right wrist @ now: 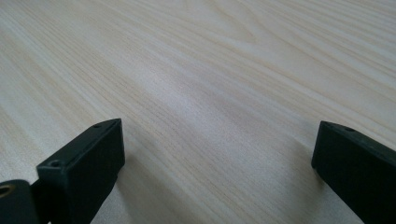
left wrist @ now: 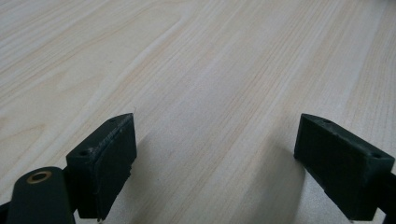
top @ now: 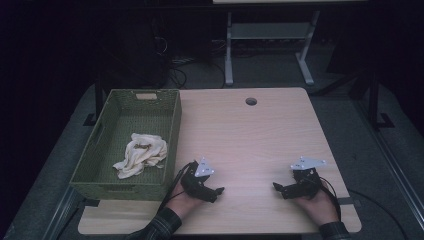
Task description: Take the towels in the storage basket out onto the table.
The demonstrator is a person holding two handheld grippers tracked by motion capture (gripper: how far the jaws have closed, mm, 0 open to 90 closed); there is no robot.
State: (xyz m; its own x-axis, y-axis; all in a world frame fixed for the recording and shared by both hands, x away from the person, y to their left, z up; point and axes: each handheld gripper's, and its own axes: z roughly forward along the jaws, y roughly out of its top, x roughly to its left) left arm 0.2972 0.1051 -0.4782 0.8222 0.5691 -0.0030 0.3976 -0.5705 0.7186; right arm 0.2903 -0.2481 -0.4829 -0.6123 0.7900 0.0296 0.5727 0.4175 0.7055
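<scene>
Fingers (left wrist: 112, 158) of both grippers spread wide over bare table (top: 260, 130); no writing legible.

Dim high view, brighter gripper views.

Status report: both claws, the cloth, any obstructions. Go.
Left claw open, empty, low over the table. Right claw open, empty, same. Cream cloth crumpled in the green basket, untouched. Nothing between the claws.

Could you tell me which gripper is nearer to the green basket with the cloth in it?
Left. The left gripper rests just beside the green basket's near corner; the right gripper lies farther across the table.
</scene>
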